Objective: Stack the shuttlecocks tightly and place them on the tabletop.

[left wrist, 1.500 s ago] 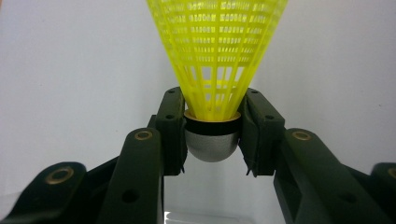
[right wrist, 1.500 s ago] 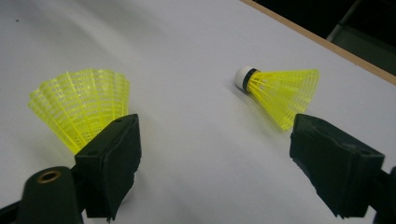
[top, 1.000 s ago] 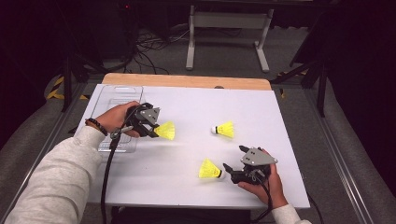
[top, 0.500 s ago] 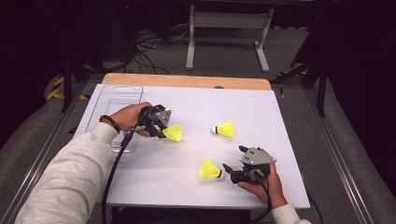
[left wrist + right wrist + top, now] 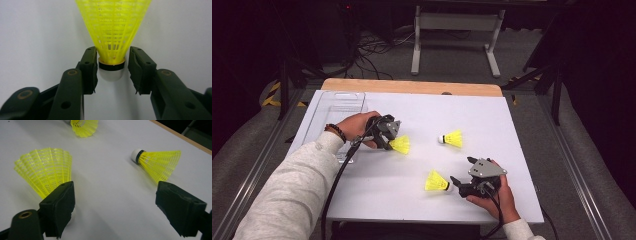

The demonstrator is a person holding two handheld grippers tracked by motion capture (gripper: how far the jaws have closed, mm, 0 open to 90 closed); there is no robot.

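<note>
My clear tray [image 5: 328, 111] at the table's [image 5: 512, 150] left edge looks empty. My left gripper [image 5: 111, 68] brackets a yellow shuttlecock's [image 5: 112, 27] cork, jaws slightly apart. My right gripper [image 5: 117, 202] gapes wide, holding nothing, open tabletop ahead.

Yellow plastic mesh shuttlecock [image 5: 113, 27], matt table [image 5: 412, 175]

On the flat white table top [image 5: 412, 185] lie three yellow plastic shuttlecocks. One [image 5: 400, 144] is at the left, between the jaws of the left gripper [image 5: 391, 138]. One [image 5: 453, 138] lies to its right. One [image 5: 436, 181] lies nearer the person, just left of the right gripper [image 5: 457, 183]. A clear plastic tray [image 5: 337, 107] sits at the far left.
</note>
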